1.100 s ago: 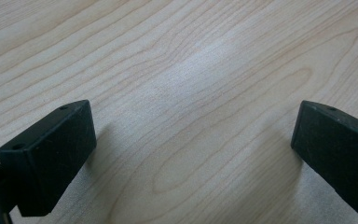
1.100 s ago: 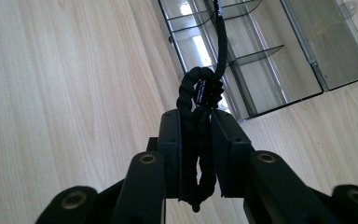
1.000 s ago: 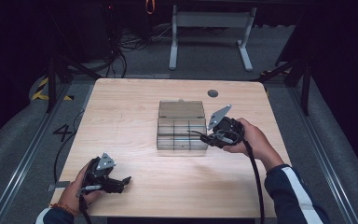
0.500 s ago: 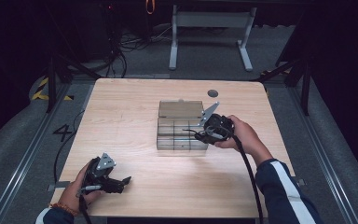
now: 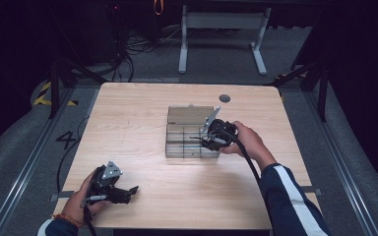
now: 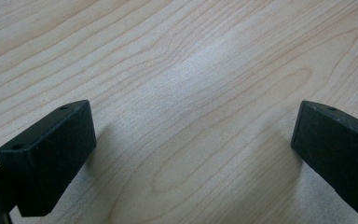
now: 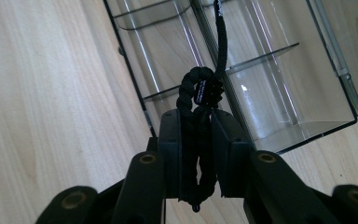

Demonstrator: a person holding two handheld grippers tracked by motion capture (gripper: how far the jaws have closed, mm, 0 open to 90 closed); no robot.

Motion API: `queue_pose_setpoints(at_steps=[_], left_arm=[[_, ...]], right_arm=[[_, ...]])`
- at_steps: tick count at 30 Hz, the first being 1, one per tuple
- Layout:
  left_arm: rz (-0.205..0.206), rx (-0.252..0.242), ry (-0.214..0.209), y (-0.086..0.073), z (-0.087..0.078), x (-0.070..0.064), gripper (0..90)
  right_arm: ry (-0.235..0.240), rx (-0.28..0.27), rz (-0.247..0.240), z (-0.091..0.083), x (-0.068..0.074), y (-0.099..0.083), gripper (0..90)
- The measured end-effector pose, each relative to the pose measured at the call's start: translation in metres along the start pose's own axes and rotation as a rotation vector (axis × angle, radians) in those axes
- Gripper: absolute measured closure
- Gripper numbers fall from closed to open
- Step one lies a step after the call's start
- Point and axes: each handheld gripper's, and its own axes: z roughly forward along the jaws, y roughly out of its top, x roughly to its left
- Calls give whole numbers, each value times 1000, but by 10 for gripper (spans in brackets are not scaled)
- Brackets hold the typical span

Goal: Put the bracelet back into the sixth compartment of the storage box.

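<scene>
Clamped between the right gripper's (image 7: 196, 140) two black jaws is a coiled black braided cord (image 7: 200, 93), its bundled loops pinched at the middle and one loose end running up across a clear plastic compartment box (image 7: 279, 84). From the high view, that right gripper (image 5: 207, 141) hangs over the box's (image 5: 177, 133) right side, near the middle of the wooden table (image 5: 128, 113), with the box's lid lying open behind it. Dividers split the box into several cells; which cell the cord sits above is unclear. Near the table's front left corner, the left gripper (image 5: 128, 191) rests low, and the left gripper (image 6: 191, 135) has its jaws spread wide over bare wood, holding nothing.
</scene>
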Motion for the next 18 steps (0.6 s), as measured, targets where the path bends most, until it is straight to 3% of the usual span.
queue_pose_setpoints(at_steps=[10, 18], left_arm=[[0, 0, 0, 0, 0, 0, 3], [3, 1, -3, 0, 0, 1, 2]], right_arm=[[15, 27, 47, 17, -9, 0, 755], [12, 42, 51, 25, -12, 3, 756]])
